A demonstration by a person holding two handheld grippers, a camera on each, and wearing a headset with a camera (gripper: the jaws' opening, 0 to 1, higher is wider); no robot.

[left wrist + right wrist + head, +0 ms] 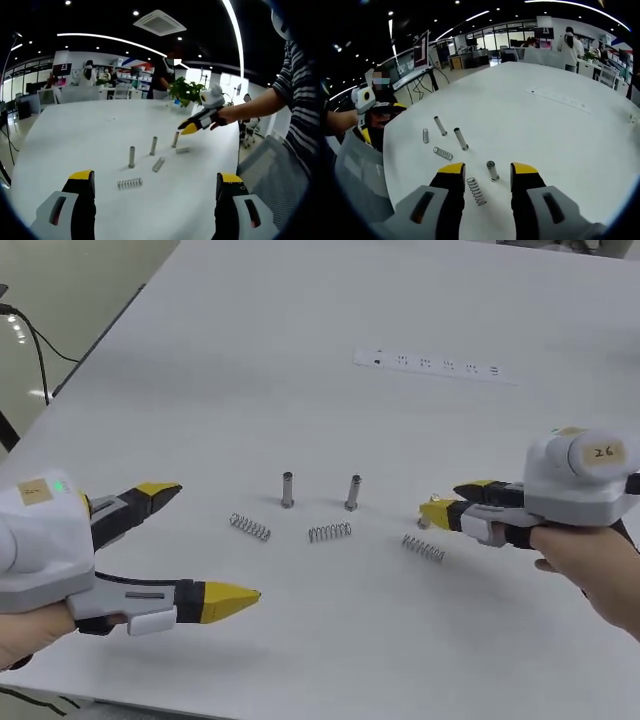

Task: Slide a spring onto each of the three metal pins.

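Yellow-tipped and parted, the jaws of the right gripper are bracketing the nearest pin without touching it. In the right gripper view the pin is standing upright in the gap with table showing on both sides, so nothing is being held.

The nearest spring is lying flat just left of that pin, close by the tip of the left jaw. Its long axis is running almost along the gripper's reach rather than across it. By my reading, the coming move is turning on this relation: the jaws are pointing at the pin while the thing to lift is sitting slightly off to the side. A small sideways shift, and probably a turn to close across the coil, is looking necessary.

Farther ahead and to the left of the right gripper, the middle pin and the far pin are standing bare. The second spring and third spring are lying flat close beside them.

The left gripper is hovering with jaws spread wide, gripping nothing, and is sitting nearer the far pin.

The white table is giving open room all around the pins. The power strip is lying well beyond them, and the near edge is running behind the left gripper, away from the work.
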